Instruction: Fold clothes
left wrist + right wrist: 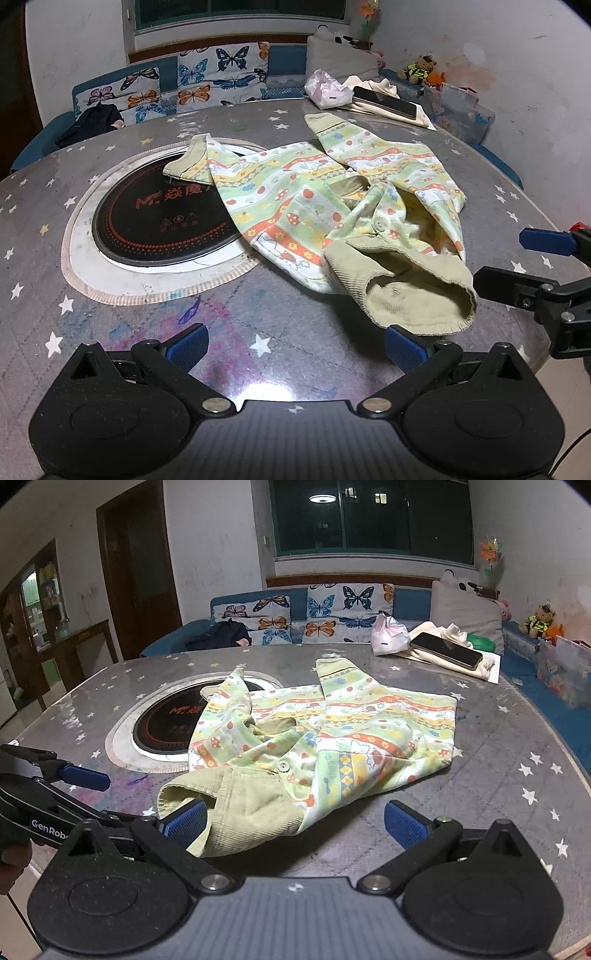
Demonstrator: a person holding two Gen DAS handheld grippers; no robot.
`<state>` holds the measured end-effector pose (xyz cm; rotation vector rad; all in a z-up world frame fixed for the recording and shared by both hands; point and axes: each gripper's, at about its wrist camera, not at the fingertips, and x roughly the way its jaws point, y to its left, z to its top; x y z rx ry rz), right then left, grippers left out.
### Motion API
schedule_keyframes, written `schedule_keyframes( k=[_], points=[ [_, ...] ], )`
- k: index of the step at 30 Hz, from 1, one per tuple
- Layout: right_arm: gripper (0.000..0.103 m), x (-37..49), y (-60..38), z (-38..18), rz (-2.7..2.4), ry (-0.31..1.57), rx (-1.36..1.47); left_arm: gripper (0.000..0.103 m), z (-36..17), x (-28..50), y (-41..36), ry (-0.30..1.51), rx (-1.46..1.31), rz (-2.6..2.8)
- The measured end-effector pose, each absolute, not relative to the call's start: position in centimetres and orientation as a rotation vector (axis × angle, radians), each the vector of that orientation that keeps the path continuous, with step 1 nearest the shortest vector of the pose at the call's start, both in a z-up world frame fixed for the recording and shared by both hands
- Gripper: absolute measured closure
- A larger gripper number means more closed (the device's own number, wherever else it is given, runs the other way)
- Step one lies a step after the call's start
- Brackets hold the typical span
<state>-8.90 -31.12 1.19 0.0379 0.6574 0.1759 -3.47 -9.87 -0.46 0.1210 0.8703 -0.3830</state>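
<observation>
A small child's top [332, 206] [332, 738], striped green, yellow and orange with olive ribbed cuffs and hem, lies crumpled on the grey star-patterned table [122, 332] [498, 768]. One sleeve drapes over the black cooktop. My left gripper [295, 347] [96, 797] hovers open over bare table, left of the ribbed hem [413, 299]. My right gripper [295, 823] [517, 262] is open at the table's near edge. The ribbed hem [243, 812] reaches in between its fingers, against the left pad [184, 821]. Neither gripper holds cloth.
A round black induction cooktop [159, 221] [166, 723] is set into the table. At the far right lie a phone [384, 101] [445, 650] on folded cream cloth and a pink tissue pack [327, 90] [386, 635]. A sofa with butterfly cushions [332, 616] stands behind.
</observation>
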Motion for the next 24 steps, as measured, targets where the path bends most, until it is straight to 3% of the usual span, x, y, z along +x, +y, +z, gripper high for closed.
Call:
schedule_keyframes(
  k=[24],
  points=[
    [0.0, -4.7, -30.9, 1.5, 0.208, 0.674, 0.038, 0.0, 1.0, 0.7, -8.1, 0.873, 0.061, -0.361]
  ],
)
